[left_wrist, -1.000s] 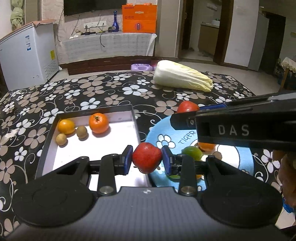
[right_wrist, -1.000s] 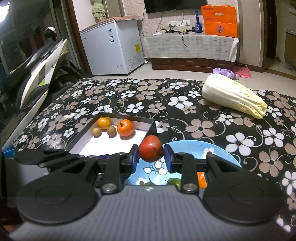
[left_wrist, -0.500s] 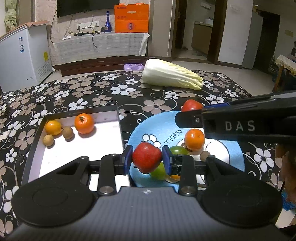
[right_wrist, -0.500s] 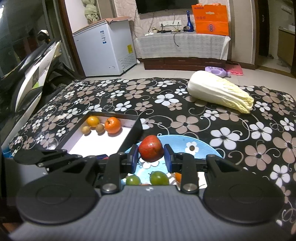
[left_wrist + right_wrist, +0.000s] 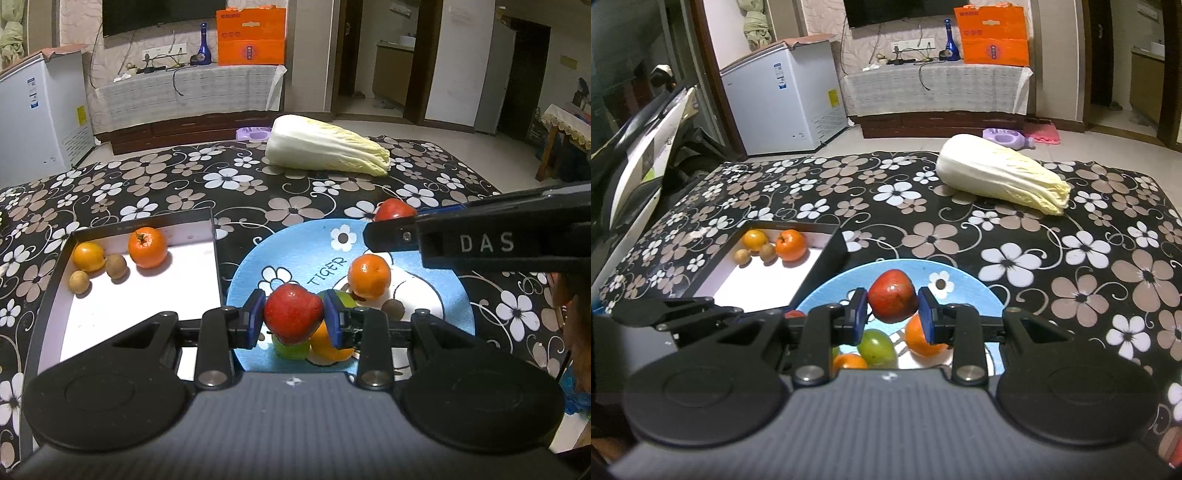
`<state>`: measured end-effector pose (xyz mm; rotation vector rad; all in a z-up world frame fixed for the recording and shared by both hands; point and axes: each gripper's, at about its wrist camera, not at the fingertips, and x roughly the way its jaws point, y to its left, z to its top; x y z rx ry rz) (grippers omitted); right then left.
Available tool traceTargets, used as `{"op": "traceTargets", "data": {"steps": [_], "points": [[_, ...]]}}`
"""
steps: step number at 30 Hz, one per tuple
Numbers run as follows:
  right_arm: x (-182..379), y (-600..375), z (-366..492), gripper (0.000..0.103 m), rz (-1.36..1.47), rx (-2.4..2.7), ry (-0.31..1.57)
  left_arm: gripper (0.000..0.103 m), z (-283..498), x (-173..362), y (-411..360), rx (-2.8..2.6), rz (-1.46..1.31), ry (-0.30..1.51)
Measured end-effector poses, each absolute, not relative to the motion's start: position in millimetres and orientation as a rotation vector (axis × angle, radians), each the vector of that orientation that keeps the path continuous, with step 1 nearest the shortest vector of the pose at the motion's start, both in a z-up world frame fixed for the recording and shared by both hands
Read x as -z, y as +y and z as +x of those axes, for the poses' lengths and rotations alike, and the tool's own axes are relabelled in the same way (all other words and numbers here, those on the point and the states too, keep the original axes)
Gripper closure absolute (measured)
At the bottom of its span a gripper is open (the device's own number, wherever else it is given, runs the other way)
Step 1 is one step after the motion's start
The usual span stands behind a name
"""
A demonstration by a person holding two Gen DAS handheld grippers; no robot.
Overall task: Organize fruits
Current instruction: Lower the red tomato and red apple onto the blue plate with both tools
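Each gripper, the left gripper [image 5: 293, 317] and the right gripper [image 5: 892, 308], is clamped on its own red apple [image 5: 291, 315] [image 5: 893, 301] above the blue plate [image 5: 436, 321], so a round apple could slip and roll among the oranges, missing the tray [image 5: 147, 295].

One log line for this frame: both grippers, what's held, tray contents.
left gripper: shut on red fruit | right gripper: shut on second red fruit | both over blue plate | tray: two oranges, two small brown fruits
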<state>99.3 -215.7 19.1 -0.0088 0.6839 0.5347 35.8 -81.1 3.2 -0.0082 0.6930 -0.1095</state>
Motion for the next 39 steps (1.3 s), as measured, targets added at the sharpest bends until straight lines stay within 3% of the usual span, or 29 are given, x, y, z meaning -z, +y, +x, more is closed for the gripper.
{"op": "traceTargets", "data": {"steps": [39], "points": [[11, -237, 112, 0.070, -0.098, -0.403, 0.776, 0.063, 32, 9, -114, 0.295, -0.022, 0.729]]}}
